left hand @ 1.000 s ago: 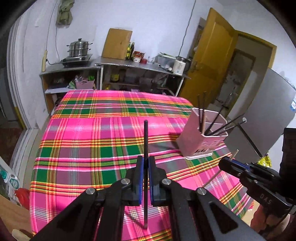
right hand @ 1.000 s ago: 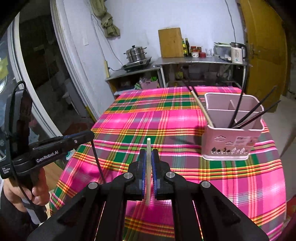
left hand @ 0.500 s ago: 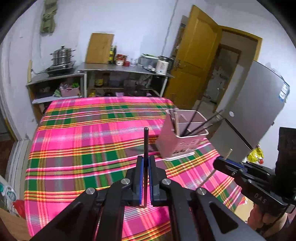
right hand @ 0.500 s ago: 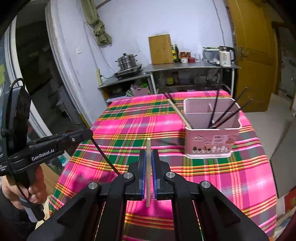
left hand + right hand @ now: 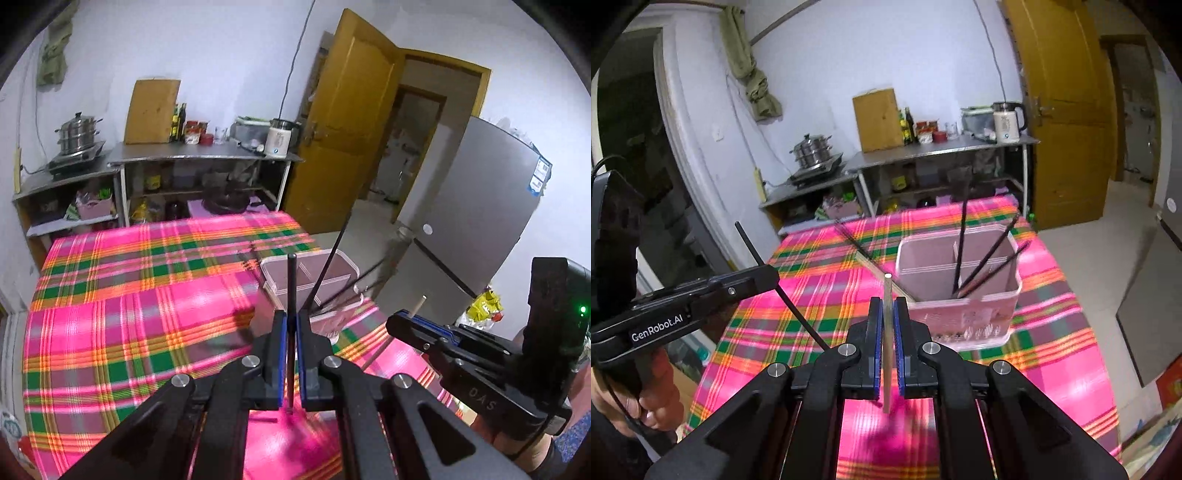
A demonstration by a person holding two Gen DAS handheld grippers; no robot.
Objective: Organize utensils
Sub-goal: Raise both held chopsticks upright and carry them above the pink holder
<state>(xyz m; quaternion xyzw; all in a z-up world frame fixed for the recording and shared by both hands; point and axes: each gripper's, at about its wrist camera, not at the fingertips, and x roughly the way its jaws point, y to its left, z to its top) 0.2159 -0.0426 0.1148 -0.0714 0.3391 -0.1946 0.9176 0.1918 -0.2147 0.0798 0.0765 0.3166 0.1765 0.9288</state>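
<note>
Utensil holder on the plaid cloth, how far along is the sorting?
Done: several dark chopsticks already stand in the pink utensil holder. In hand: the left gripper clamps a black chopstick; the right gripper clamps a pale chopstick. Left: dropping both in.

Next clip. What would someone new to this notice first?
The bright pink plaid tablecloth fills both views. On it, toward the far right, stands a pink holder with dark chopsticks leaning inside. Up close, the left gripper pinches a black chopstick upright, and the right gripper pinches a pale chopstick.
</note>
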